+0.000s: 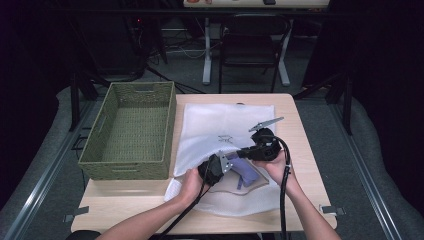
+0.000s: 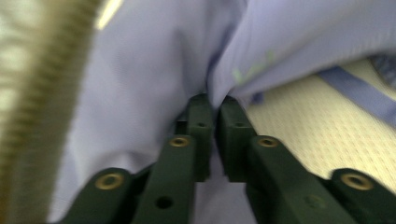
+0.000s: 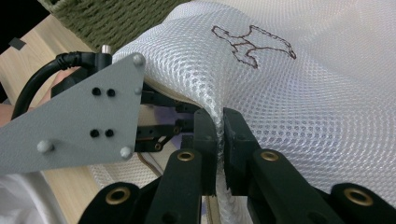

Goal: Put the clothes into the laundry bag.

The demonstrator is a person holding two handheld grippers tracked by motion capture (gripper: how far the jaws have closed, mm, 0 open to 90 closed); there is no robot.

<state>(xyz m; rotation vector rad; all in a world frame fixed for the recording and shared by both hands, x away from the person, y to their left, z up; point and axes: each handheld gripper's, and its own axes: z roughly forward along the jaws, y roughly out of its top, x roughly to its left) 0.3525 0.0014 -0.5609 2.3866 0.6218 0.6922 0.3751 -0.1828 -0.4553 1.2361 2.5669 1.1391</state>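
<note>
Jaws on both sides are closed on fabric: right gripper pinches the upper layer of the white mesh laundry bag at its opening edge, holding that flap lifted, seen at centre of the right gripper view. Left gripper is clamped on a fold of the lavender garment, centre of the left gripper view, with the inner mesh of the bag showing at the right of that frame. High view: both hands meet low and centre, left gripper just left of the garment, right gripper just above and right of it, the two nearly touching. Garment sits at the bag mouth, partly under the lifted flap; how much is inside I can't tell. Bag lies flat on the table, its long axis running from the mouth at lower frame up toward the top of the frame. Key relation: bag interior lies up-frame from the left jaws, so my read is the left hand pushes the garment up-frame while the right keeps the flap raised. Green woven basket sits left of the bag, empty as far as visible, not in play for now.
</note>
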